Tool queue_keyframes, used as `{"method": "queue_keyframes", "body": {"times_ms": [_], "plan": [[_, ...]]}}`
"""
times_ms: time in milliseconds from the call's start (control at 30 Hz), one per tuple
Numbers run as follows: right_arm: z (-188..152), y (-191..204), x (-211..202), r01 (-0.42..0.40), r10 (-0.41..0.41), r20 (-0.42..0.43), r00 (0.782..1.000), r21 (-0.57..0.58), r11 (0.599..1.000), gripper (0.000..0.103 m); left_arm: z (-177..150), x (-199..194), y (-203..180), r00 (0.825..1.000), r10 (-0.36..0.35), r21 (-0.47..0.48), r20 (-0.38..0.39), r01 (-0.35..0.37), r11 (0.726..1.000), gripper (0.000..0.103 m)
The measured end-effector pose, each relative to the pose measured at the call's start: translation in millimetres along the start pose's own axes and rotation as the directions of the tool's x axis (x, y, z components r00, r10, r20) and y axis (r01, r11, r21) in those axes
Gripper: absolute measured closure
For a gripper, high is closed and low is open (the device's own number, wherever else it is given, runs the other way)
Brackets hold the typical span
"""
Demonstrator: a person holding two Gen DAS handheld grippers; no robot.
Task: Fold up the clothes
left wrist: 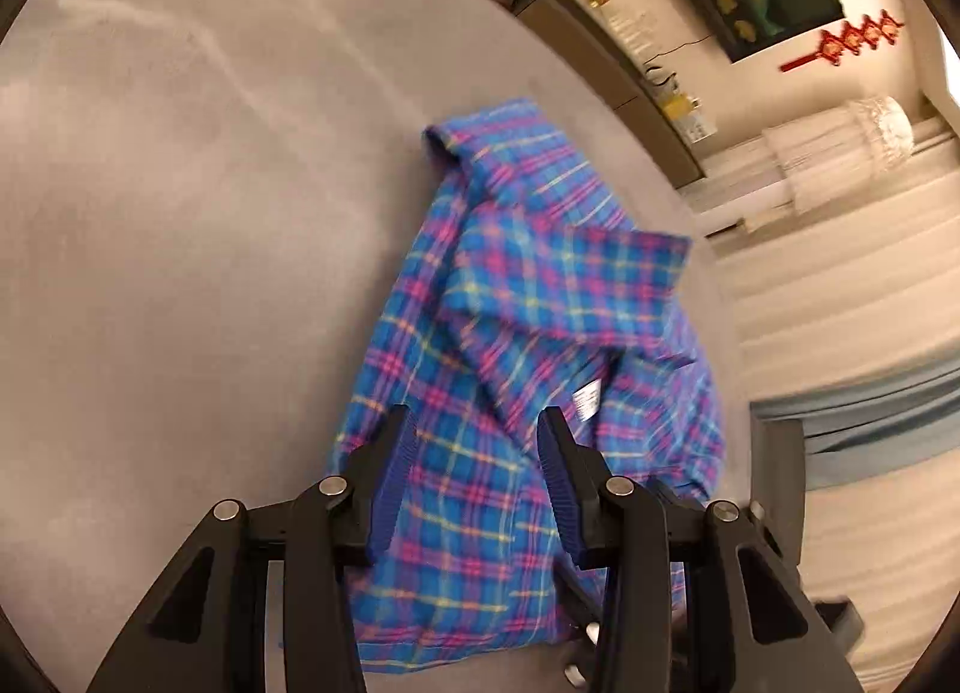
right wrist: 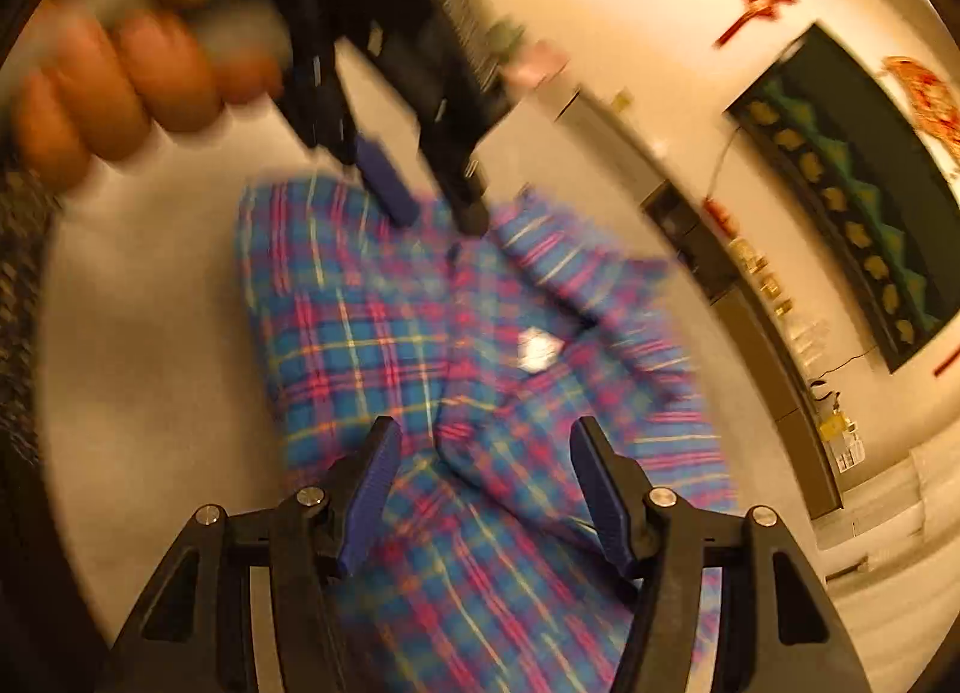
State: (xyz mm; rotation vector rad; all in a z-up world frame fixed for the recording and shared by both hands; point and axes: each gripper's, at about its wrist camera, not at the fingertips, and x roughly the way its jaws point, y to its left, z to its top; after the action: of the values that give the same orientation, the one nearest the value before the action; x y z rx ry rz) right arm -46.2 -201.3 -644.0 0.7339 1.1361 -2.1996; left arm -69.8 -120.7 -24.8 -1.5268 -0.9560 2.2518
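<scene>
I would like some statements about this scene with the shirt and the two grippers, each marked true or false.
1. The plaid shirt lies crumpled on the grey table. True.
2. The right gripper is closed on a sleeve. False: its jaws stand apart, with no cloth pinched.
3. The left gripper is open above the shirt. True.
4. The shirt is plain white. False: it is blue with pink and yellow checks.
5. A white label shows inside the shirt. True.

Blue-pink plaid shirt [left wrist: 510, 333] lying rumpled, partly folded, white label showing.
</scene>
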Motion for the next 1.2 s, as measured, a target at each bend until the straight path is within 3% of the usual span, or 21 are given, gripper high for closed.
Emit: {"method": "queue_keyframes", "body": {"times_ms": [67,100,133,167,267,433,567,700,800,967,1000,1033,1067,1133,1200], "plan": [[3,-8,3,0.003,-0.002,-0.031,1.0,0.055,0.998,0.05,0,1,3,1.0,-0.008,-0.013,0.002,0.008,1.0,0.061],[5,-15,1,-0.006,0.012,-0.063,0.998,0.094,0.996,0.079,0,1,4,1.0,-0.014,-0.019,0.003,0.014,1.0,0.061],[4,-20,-2,-0.011,0.021,-0.085,0.996,0.118,0.993,0.092,0,1,5,1.0,-0.017,-0.025,0.005,0.018,1.0,0.061],[3,-25,-10,-0.003,0.015,-0.09,0.996,0.128,0.992,0.096,0,2,6,1.0,-0.016,-0.028,0.008,0.017,0.999,0.061],[-4,-31,-39,0.03,-0.02,-0.076,0.997,0.132,0.991,0.098,-2,3,9,1.0,-0.012,-0.04,0.019,0.013,0.999,0.061],[-33,-51,-122,0.049,-0.045,-0.029,0.999,0.151,0.987,0.099,-1,4,22,0.997,-0.061,-0.143,0.048,0.067,0.987,0.062],[-77,-57,-166,-0.011,0.016,-0.028,0.999,0.152,0.988,0.099,0,2,28,0.994,-0.07,-0.182,0.085,0.084,0.98,0.062],[-107,-44,-182,-0.059,0.066,-0.055,0.996,0.126,0.99,0.098,2,-16,6,0.977,-0.104,-0.056,0.187,0.116,0.992,0.061],[-111,-33,-189,-0.056,0.059,-0.047,0.997,0.079,0.995,0.098,1,-10,-22,0.98,-0.099,0.111,0.172,0.08,0.991,0.054],[-118,-19,-203,-0.053,0.054,-0.059,0.997,0.002,0.999,0.098,2,32,-46,0.99,0.033,0.262,0.139,-0.069,0.963,0.053],[-122,-14,-207,-0.047,0.046,-0.064,0.997,-0.015,0.999,0.098,6,38,-50,0.989,0.048,0.28,0.138,-0.085,0.956,0.057],[-124,-12,-212,-0.037,0.035,-0.064,0.997,-0.03,0.999,0.098,5,39,-53,0.991,0.049,0.282,0.123,-0.083,0.956,0.087],[-126,-10,-218,-0.034,0.031,-0.066,0.997,-0.035,0.999,0.098,3,37,-53,0.995,0.042,0.272,0.094,-0.066,0.96,0.099],[-129,-10,-228,-0.036,0.033,-0.076,0.997,-0.034,0.999,0.097,-12,16,-46,0.997,-0.065,0.199,0.046,0.055,0.978,0.1],[-133,-15,-240,-0.041,0.039,-0.089,0.995,-0.018,0.999,0.097,-26,5,-26,0.995,-0.064,0.154,0.072,0.053,0.987,0.1]]}}
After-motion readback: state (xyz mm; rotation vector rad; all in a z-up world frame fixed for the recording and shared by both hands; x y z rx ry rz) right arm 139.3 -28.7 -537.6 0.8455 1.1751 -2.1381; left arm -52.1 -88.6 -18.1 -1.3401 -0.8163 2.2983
